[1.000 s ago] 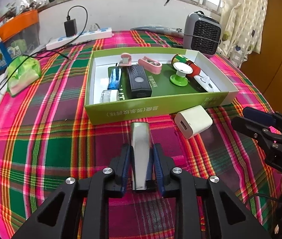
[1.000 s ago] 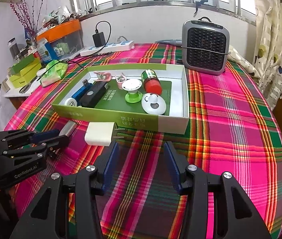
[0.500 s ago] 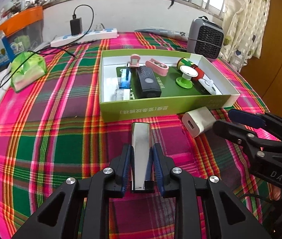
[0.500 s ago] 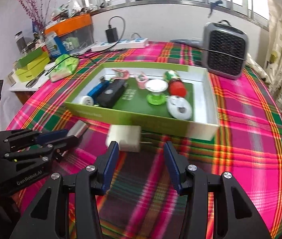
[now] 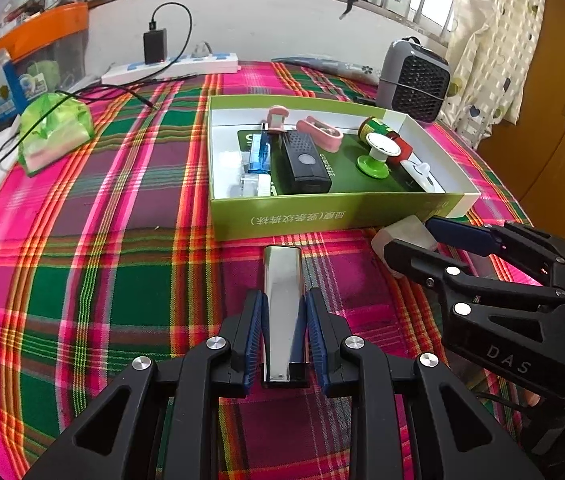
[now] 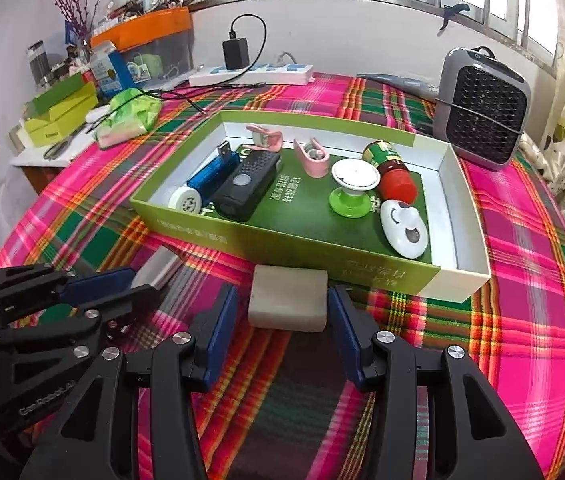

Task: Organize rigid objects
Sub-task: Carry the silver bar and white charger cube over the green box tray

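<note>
My left gripper point(image 5: 284, 296) is shut on a silver metal block point(image 5: 282, 276), which juts forward just above the plaid tablecloth, a little short of the green box point(image 5: 322, 216). A white charger plug point(image 6: 288, 298) lies on the cloth against the box's front wall point(image 6: 282, 240). My right gripper point(image 6: 282, 300) stands open around the plug, with a small gap at each blue pad. From the left wrist the right gripper point(image 5: 413, 236) hides most of the plug. Inside the box lie a black device point(image 6: 242, 184), a blue stick point(image 6: 210, 172), pink clips, a green-footed spool point(image 6: 350, 188) and a red-capped jar point(image 6: 392, 168).
A grey fan heater point(image 6: 482, 112) stands behind the box at the right. A white power strip point(image 6: 250, 74) with a black adapter and loose cable lies at the back, and a green plastic bag point(image 6: 130, 116) at the back left. A wooden cabinet point(image 5: 554, 128) is on the right.
My right gripper has slid towards the white plug, which now lies between its fingers instead of ahead and to the left. My left gripper keeps its hold on the silver block.
</note>
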Motion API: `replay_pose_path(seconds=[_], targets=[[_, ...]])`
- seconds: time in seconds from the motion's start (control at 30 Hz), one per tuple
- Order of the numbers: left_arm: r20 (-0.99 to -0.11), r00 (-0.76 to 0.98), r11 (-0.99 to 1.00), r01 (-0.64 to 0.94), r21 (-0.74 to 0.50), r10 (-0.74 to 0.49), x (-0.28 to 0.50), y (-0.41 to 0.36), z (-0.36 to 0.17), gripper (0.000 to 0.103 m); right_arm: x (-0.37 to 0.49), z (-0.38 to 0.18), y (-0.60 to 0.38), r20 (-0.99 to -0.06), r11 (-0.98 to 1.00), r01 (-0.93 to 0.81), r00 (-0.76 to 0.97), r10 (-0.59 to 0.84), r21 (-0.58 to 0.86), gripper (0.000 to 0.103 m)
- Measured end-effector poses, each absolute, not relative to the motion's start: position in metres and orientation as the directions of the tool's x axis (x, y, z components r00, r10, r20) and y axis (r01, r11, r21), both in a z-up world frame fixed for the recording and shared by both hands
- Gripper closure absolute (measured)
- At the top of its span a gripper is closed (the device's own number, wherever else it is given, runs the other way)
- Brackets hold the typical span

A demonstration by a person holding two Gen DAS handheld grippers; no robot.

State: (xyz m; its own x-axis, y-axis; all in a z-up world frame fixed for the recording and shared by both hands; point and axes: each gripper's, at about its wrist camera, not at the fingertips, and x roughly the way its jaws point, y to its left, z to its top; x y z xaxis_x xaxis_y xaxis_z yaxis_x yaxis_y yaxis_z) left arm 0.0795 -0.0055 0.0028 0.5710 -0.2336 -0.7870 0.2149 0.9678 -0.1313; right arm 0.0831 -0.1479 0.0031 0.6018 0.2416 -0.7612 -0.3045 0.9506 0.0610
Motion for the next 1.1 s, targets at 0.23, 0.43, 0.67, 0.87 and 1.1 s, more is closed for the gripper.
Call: replay_pose_path(seconds=[0.23,0.43,0.67,0.87,1.1], targets=[[-0.787,0.571,0.968,0.215,-0.132,-0.234,0.08,-0.005,0.003,0.081,0.084,0.002,-0.151,-0.765,0.959,-0.28,0.606,0.218,0.052,0.055],[-0.787,0.572,0.968,0.215,-0.131,-0.233,0.079,-0.005,0.003,0.081,0.081,0.001,-0.15,-0.759,0.958,-0.286,0.616,0.211,0.034,0.056],[-0.787,0.572,0.968,0.214,-0.131,-0.233,0.079,-0.005,0.003,0.081,0.077,0.001,-0.15,-0.751,0.954,-0.297,0.623,0.219,0.032,0.061],[-0.787,0.573,0.968,0.214,-0.128,-0.231,0.079,-0.006,0.003,0.081,0.076,0.001,-0.151,-0.751,0.955,-0.295,0.622,0.223,0.039,0.061],[-0.786,0.575,0.969,0.212,-0.123,-0.226,0.079,-0.005,0.004,0.081,0.074,0.001,-0.152,-0.748,0.955,-0.294,0.624,0.223,0.04,0.061]])
